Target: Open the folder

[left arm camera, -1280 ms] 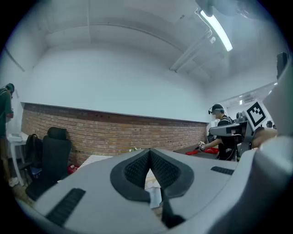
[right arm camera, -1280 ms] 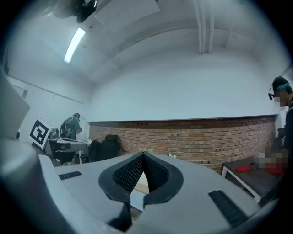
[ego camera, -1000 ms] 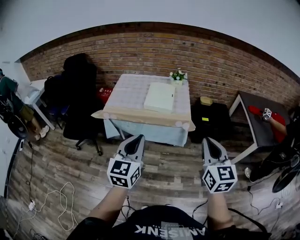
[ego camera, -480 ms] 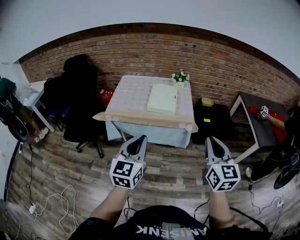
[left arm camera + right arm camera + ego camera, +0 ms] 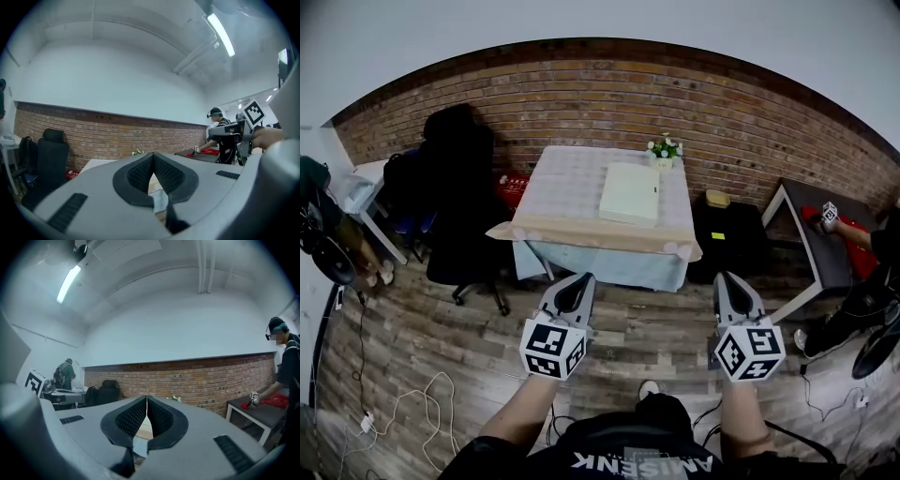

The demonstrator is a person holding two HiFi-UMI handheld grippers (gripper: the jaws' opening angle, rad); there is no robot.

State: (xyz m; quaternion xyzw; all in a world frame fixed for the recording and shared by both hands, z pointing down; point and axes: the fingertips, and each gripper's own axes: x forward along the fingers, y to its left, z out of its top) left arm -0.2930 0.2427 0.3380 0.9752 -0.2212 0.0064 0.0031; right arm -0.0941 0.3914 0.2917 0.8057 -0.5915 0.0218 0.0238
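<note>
Now | left tongs (image 5: pixel 579 279) closed, empty | right tongs (image 5: pixel 725 278) closed, empty

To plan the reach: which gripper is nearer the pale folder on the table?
Left. The left gripper is short of the table, slightly left of the folder; the right gripper is farther to its right.

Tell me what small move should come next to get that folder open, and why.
Probably step toward the table, carrying both grippers forward. The pale folder lies closed on it near the flowers, while the left gripper and right gripper hang over the floor, jaws shut, empty.
</note>
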